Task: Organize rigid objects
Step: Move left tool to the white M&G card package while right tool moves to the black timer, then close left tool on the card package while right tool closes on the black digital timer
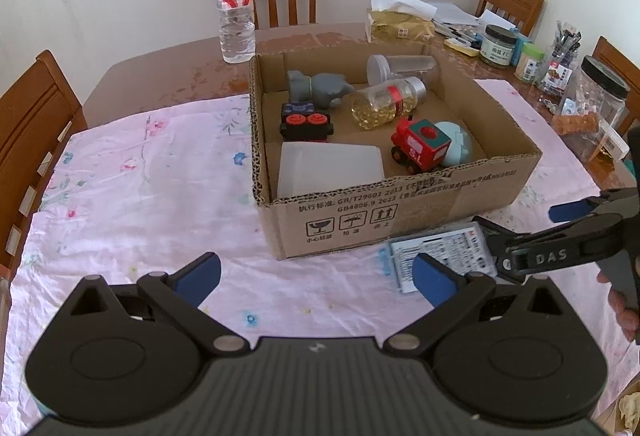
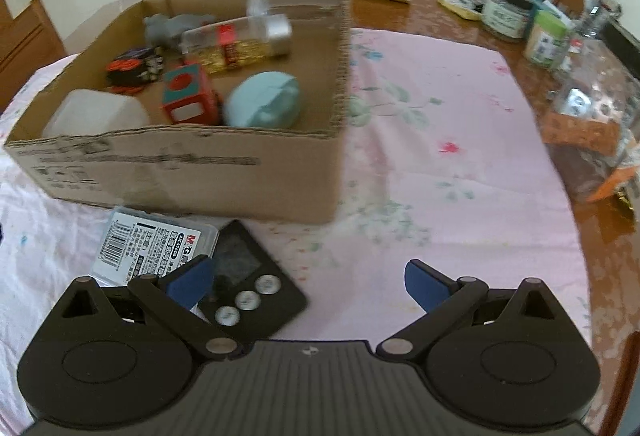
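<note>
- Left wrist view: left gripper (image 1: 316, 278) hangs over the pink floral cloth (image 1: 140, 196), fingers spread wide, nothing between them.
- Cardboard box (image 1: 400, 212) sits straight ahead of it, long axis running left-near to right-far. Inside: white tub (image 1: 330, 168), red toy train (image 1: 420, 144), teal case (image 1: 456, 142), black toy car (image 1: 306, 124), grey figure (image 1: 318, 86), capsule bottle (image 1: 386, 100) lying on its side with cap toward far right, clear jar (image 1: 400, 68) also on its side.
- Small labelled plastic case (image 1: 440, 256) lies flat on the cloth just beside the box's near wall, ahead-right of the left gripper, partly behind its right finger.
- Right gripper (image 1: 540, 232) comes in from the right edge, one fingertip over that case; wide apart.
- Right wrist view: right gripper (image 2: 308, 284) wide apart, holding nothing.
- Plastic case (image 2: 152, 240) lies near-left, long axis diagonal, barcode end toward the left; left fingertip overlaps its near corner.
- Black timer (image 2: 248, 276) lies flat, overlapping the case's right edge, buttons toward the gripper, just inside the left finger.
- Box (image 2: 180, 172) just beyond both.
</note>
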{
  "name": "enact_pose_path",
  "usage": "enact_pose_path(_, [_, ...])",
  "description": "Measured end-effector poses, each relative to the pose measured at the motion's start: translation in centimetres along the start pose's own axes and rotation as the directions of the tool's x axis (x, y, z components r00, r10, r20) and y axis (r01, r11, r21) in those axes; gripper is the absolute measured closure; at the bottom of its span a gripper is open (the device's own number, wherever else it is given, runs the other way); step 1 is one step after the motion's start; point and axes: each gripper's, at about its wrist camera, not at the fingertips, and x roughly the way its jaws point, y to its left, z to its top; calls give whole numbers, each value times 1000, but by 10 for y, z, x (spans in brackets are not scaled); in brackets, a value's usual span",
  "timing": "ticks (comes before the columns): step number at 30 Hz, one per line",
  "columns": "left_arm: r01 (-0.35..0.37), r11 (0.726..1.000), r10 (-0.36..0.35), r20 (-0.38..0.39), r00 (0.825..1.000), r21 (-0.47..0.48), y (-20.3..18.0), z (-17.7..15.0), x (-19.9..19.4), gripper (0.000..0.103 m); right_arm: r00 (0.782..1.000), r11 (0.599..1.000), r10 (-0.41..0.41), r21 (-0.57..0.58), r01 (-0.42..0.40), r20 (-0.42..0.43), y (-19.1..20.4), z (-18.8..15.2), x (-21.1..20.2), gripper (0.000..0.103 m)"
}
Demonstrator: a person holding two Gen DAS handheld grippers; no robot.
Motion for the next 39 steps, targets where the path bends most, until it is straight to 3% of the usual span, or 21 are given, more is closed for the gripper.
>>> enact_pose_path(7, [12,1000,-12,-7,1000,11,6,-3,-2,2,1000,1000,20,-16,-20,-16,19,0,9,0])
enact_pose_path(12, [23,1000,-23,-18,1000,18,8,-4,1,2,1000,998,-20,-67,19,-11,27,-5,12,0])
enact_pose_path(28, [76,995,-73,-45,996,57,-12,-2,15,2,998,998,-64,9,63,2,-33,-40,-10,0])
enact_pose_path(33, [81,995,-77,-50,996,61,-14,-2,17,2,996,995,-87,45,87,-10,-26,-41,-10,0])
enact_pose_path(39, [72,996,-68,-64,996,51,-9,-2,19,2,999,999,-38,-33,38,-2,5,-36,-4,0])
